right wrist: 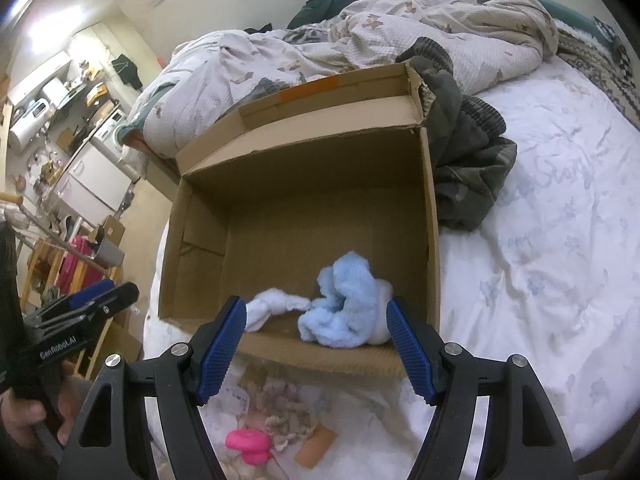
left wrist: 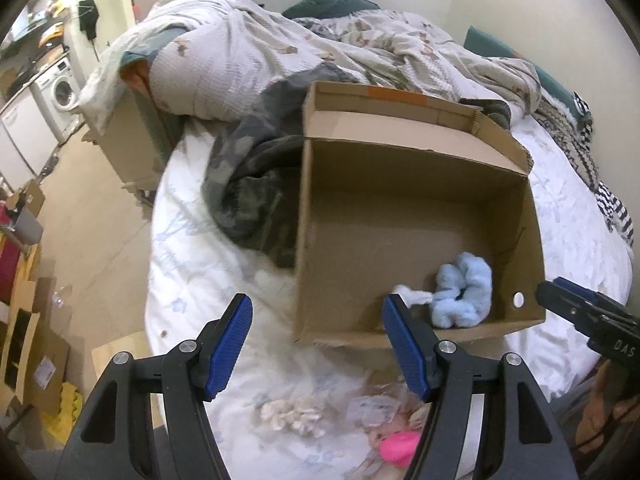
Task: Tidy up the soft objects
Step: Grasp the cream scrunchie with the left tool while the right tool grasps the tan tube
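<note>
White floral bedsheet [right wrist: 540, 264] spreads under everything, with a rumpled pale quilt [left wrist: 240, 52] and a dark camouflage garment [right wrist: 468, 168] behind. Open brown cardboard box [right wrist: 304, 208] sits on the sheet. Inside, at its near wall: fluffy light-blue soft cloth [right wrist: 348, 300] touching a small white sock-like piece [right wrist: 276, 308]. Outside, just before the box: cream frilly scrunchie [left wrist: 294, 414], then a bright pink soft toy [right wrist: 248, 446]. My left gripper [left wrist: 316, 348] hovers over the near box edge, jaws spread wide, empty. My right gripper [right wrist: 316, 346] likewise gapes, holding nothing.
</note>
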### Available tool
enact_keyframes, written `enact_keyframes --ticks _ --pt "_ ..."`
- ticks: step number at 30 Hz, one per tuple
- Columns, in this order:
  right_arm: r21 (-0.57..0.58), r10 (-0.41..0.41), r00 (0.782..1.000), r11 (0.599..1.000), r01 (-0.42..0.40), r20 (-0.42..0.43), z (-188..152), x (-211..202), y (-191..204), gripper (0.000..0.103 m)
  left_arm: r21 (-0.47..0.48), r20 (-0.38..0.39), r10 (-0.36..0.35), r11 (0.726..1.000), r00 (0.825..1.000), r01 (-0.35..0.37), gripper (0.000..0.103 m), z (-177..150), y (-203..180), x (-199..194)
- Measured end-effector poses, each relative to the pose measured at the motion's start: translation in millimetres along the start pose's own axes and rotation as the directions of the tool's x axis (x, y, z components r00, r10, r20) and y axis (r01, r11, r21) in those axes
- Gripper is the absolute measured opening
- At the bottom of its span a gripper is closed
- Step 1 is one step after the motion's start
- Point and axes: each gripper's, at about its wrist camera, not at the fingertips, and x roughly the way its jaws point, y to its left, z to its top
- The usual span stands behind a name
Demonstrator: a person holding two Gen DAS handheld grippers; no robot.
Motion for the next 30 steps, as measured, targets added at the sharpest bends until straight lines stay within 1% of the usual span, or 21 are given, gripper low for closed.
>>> enact_keyframes --ticks 2,5,7,9,11,13,15,17,20,21,22,23,24,26,27,28,29,30 --pt "-0.005 0.007 1.0 1.0 -0.007 -0.004 -6.6 -2.4 0.0 0.077 -0.015 -0.002 0.016 1.0 1.0 -0.016 0.065 -6.7 10.9 -2.3" --pt "-0.015 0.02 1.0 1.0 -0.02 -0.023 -18.5 -4.8 1.0 0.077 -0.042 -0.029 0.039 0.998 0.999 -0.041 0.065 -19.1 30.1 1.4" --pt "-0.027 0.024 0.999 0.999 -0.025 -0.037 -25.8 -6.2 2.6 0.077 -0.034 -0.084 0.074 0.996 0.994 -0.077 0.065 -30.3 40.1 12.2" --pt "-0.033 0.026 0.998 0.999 -0.028 -0.055 -32.5 -6.0 3.0 0.077 -0.032 -0.166 0.08 0.996 0.983 -0.087 0.065 -40.1 46.0 26.6" --pt "-0.024 0.031 0.996 0.999 -0.033 -0.08 -38.6 -3.2 2.3 0.077 -0.064 -0.246 0.046 0.996 0.968 -0.064 0.065 -50.5 50.1 41.8" --pt "-0.012 0.037 0.994 0.999 -0.038 -0.106 -42.8 1.2 2.2 0.077 -0.109 -0.319 0.002 0.993 0.948 -0.039 0.065 -59.7 50.2 56.1" --pt "-0.002 0.046 0.991 0.999 -0.047 -0.127 -45.7 5.0 2.9 0.077 -0.139 -0.369 -0.041 0.99 0.929 -0.012 0.065 -68.0 47.1 66.4" --pt "0.0 0.047 0.987 0.999 -0.047 -0.154 -50.0 9.6 3.9 0.077 -0.143 -0.415 -0.056 0.99 0.908 -0.004 0.065 -75.9 41.2 78.2" --pt "0.011 0.035 0.977 0.999 -0.033 -0.212 -57.4 19.3 1.7 0.077 -0.161 -0.439 -0.058 0.987 0.896 -0.015 0.065 -81.4 38.4 90.4" --pt "0.017 0.026 0.971 1.0 -0.022 -0.237 -59.9 23.7 -0.7 0.077 -0.172 -0.451 -0.07 0.985 0.89 -0.01 0.065 -83.3 37.5 95.5" --pt "0.031 0.02 0.962 0.999 -0.012 -0.272 -63.3 30.0 -4.3 0.077 -0.178 -0.468 -0.078 0.984 0.88 -0.007 0.065 -85.3 36.0 101.3" --pt "0.049 0.022 0.952 0.999 -0.007 -0.305 -66.7 35.8 -7.9 0.077 -0.18 -0.478 -0.083 0.984 0.874 -0.006 0.065 -86.6 34.6 105.1" --pt "0.07 0.031 0.939 0.998 -0.007 -0.343 -70.6 42.6 -11.5 0.077 -0.185 -0.488 -0.091 0.983 0.868 -0.001 0.065 -88.0 33.1 109.7" --pt "0.116 0.076 0.903 0.993 -0.03 -0.422 -80.2 56.6 -16.7 0.077 -0.186 -0.495 -0.091 0.983 0.864 -0.003 0.063 -89.1 30.5 114.6" --pt "0.129 0.086 0.887 0.991 -0.03 -0.454 -85.1 62.8 -18.5 0.076 -0.18 -0.498 -0.087 0.984 0.863 -0.005 0.058 -90.2 28.0 117.1" --pt "0.139 0.091 0.871 0.99 -0.027 -0.483 -90.2 68.9 -20.2 0.076 -0.177 -0.502 -0.087 0.984 0.86 -0.003 0.049 -90.3 26.6 122.3" --pt "0.141 0.093 0.859 0.99 -0.024 -0.504 -94.7 72.7 -20.1 0.072 -0.173 -0.509 -0.09 0.985 0.856 0.001 0.044 -90.9 24.6 124.7" --pt "0.143 0.098 0.847 0.989 -0.026 -0.523 -98.1 76.7 -19.5 0.063 -0.171 -0.517 -0.097 0.985 0.85 0.009 0.036 -92.2 22.1 127.2"
